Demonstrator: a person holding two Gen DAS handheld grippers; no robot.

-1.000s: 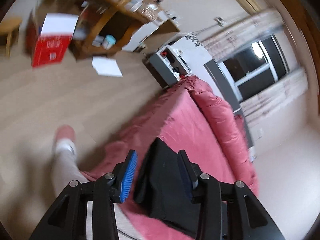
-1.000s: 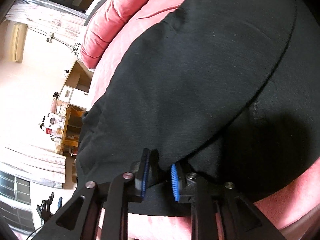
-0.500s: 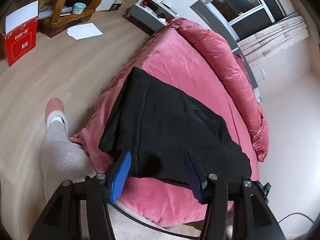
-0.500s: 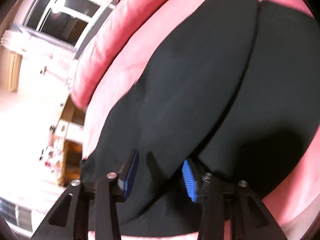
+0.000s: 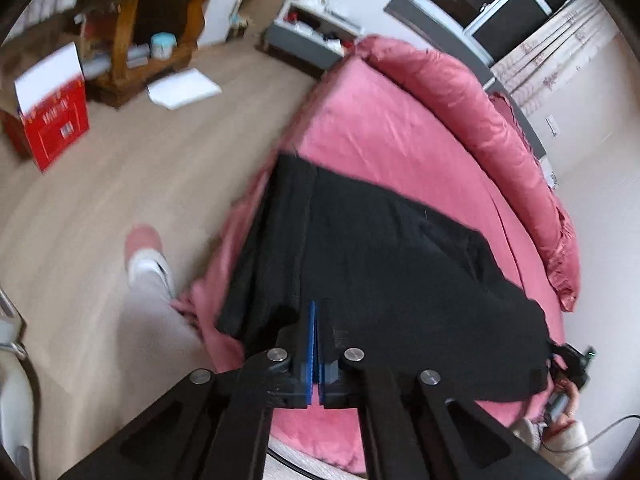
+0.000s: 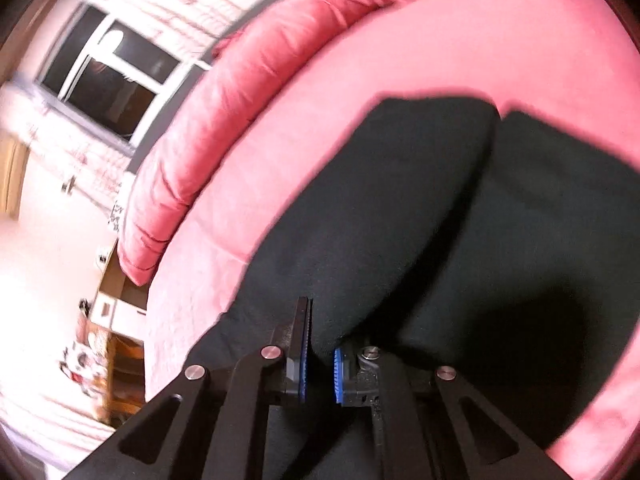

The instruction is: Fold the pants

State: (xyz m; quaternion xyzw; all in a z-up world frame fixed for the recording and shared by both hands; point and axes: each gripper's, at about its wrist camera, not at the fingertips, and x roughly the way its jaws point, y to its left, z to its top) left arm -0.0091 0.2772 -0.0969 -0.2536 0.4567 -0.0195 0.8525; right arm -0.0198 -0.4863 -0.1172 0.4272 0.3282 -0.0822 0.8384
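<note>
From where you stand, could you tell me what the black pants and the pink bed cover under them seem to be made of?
The black pants look like a soft matte knit, perhaps fleece: they show no sheen and drape in rounded folds. The pink bed cover looks like plush velvet-like fabric, with a faint sheen that shifts across its creases. Blur leaves the weave of both uncertain.

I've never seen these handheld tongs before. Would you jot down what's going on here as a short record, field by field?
Garment: black fabric pants, partly folded, lying flat
Surface: round pink bed
Left tongs: just closed, pinching the pants' near edge
Right tongs: just closed, black fabric between the blue pads
Bedding: pink quilt bunched along the bed's far rim
Person: pale trouser leg beside the bed
Floor: red and white cardboard box on wood boards
</note>
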